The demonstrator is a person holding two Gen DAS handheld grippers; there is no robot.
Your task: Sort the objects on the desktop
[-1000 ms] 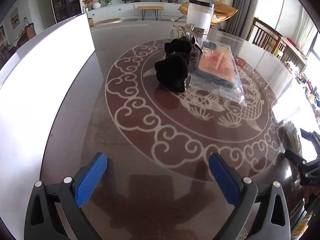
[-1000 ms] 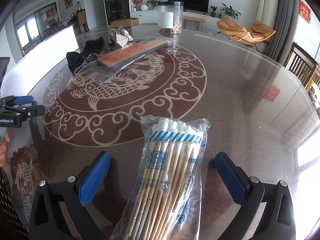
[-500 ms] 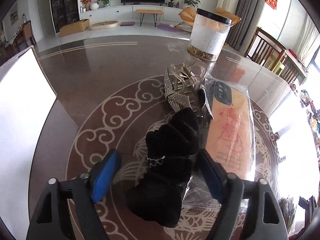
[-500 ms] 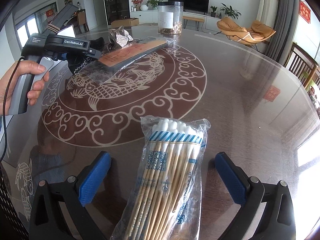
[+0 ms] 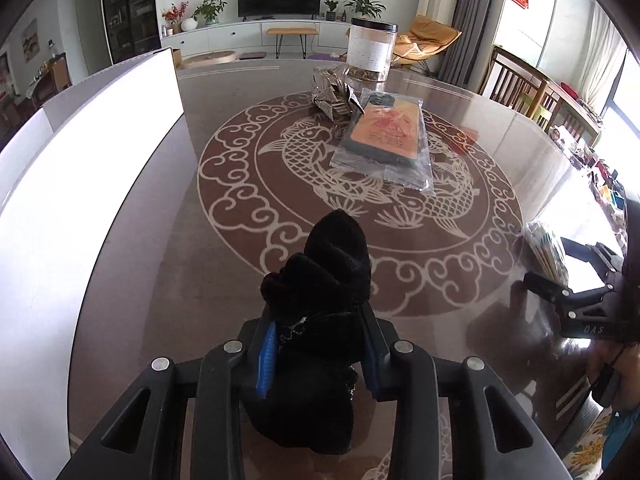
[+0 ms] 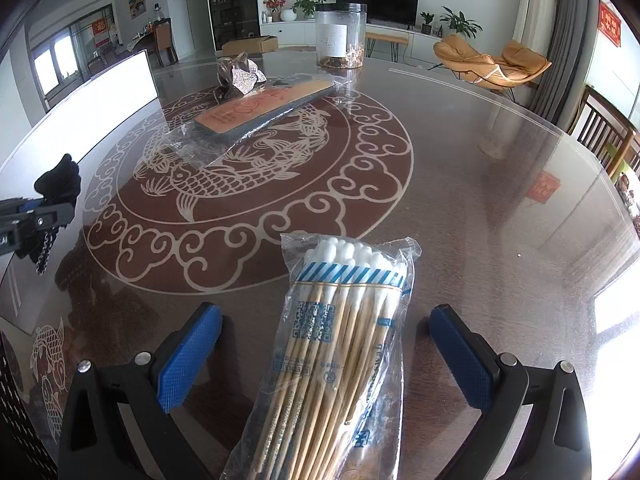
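- The left gripper (image 5: 318, 354) is clamped on a black fuzzy item (image 5: 320, 280), soft cloth with a small chain hanging from it; it may be a hair tie or a glove, I cannot tell which.
- The item sits between the two blue pads, bulging out ahead of them and drooping below; it appears to be lifted off the table (image 5: 160, 240).
- Judged step: carrying this first item to its sorting place, probably the white bin (image 5: 80, 152) on the left side of the table.
- The next move calls for swinging left over the bin wall and opening the jaws there; the loose chain could snag.
- The right gripper (image 6: 326, 354) is wide open and holds nothing.
- A bag of cotton swabs (image 6: 340, 344) lies flat on the table between its fingers, touching neither pad.
- Well apart, across the table: a packaged phone case (image 5: 384, 134), a sparkly hair clip (image 5: 334, 98) and a jar (image 5: 371, 50), apparently not yet sorted.
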